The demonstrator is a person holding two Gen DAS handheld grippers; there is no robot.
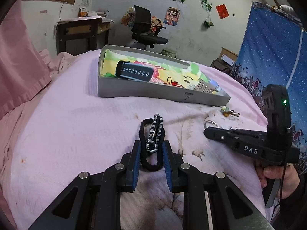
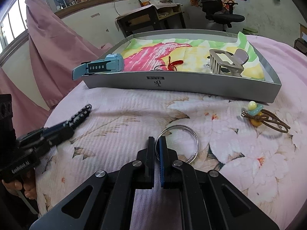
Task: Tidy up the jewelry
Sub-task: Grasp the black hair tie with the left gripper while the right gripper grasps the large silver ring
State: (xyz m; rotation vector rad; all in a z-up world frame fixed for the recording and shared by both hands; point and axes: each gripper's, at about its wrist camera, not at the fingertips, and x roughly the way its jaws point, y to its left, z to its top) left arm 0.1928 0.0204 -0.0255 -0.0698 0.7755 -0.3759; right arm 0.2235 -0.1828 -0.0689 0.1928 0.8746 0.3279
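My left gripper is shut on a black braided bracelet with a striped clasp, on the pink bedspread; it also shows in the right wrist view. My right gripper is shut on a silver key ring, whose loop lies flat on the cover; the ring also shows in the left wrist view. A grey tray lined with a colourful cloth holds a blue watch, a red knot charm and a grey hair claw. A bead hair tie lies right of the ring.
The bed's pink floral cover spreads under everything. A pink curtain hangs at the left, a blue cloth at the right. A desk and an office chair stand beyond the bed.
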